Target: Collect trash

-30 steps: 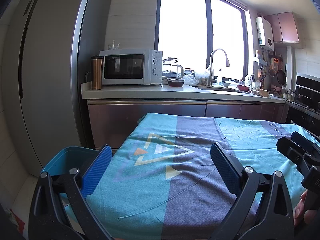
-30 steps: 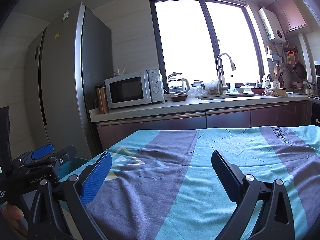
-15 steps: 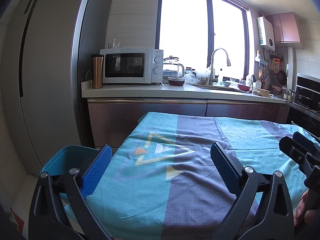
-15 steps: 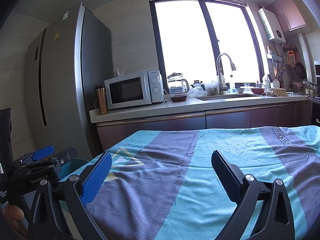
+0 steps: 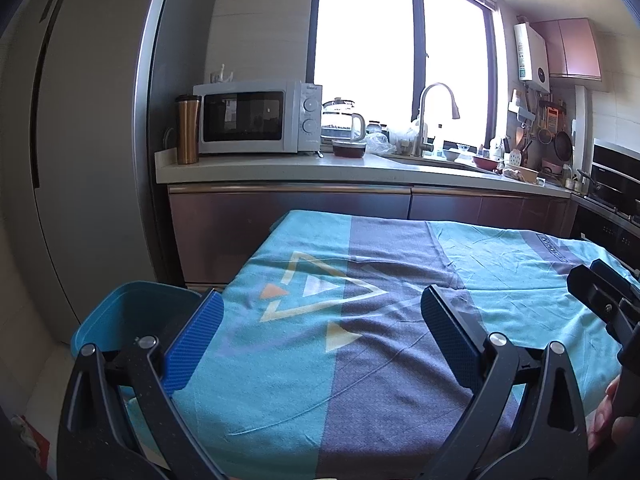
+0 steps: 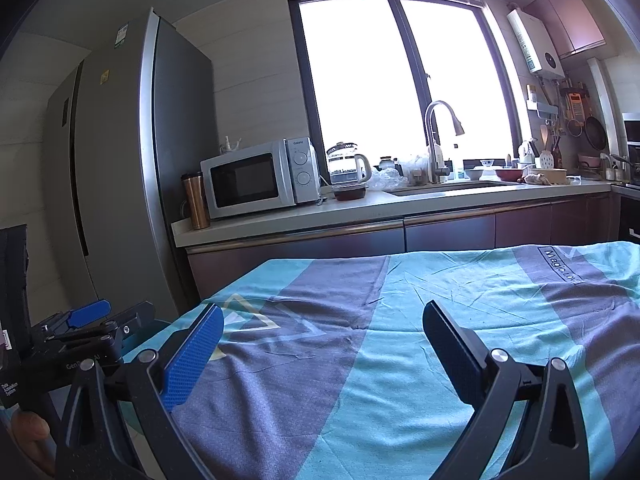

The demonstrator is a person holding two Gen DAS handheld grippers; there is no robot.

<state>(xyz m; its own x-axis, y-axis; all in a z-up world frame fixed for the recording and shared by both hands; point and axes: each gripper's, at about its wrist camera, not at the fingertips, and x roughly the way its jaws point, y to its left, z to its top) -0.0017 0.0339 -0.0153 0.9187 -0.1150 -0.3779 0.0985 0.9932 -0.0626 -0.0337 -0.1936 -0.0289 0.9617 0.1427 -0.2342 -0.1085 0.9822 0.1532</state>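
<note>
- Here, a tall grey refrigerator (image 5: 80, 152) fills the left wall, with the kitchen counter (image 5: 320, 166) running right from it under a bright window (image 6: 400, 80).
- A table draped in a teal and grey-purple tablecloth (image 5: 360, 320) stands in front of the counter; no trash shows on the cloth in either view.
- A teal bin (image 5: 132, 316) sits low at the table's left corner, just beside the cloth's edge; only the left wrist view shows its open inside.
- On the counter stand a white microwave (image 5: 256, 116), a copper tumbler (image 5: 188, 130) to its left, a glass kettle (image 6: 346, 164) to its right, then the sink faucet (image 6: 438, 136).
- The right wrist view alone shows the lettering on the cloth's far right corner.
- The left gripper (image 5: 320, 336) hangs over the cloth, jaws spread wide, holding nothing.
- The right gripper (image 6: 320, 344) is likewise wide apart and empty, beside the other.
</note>
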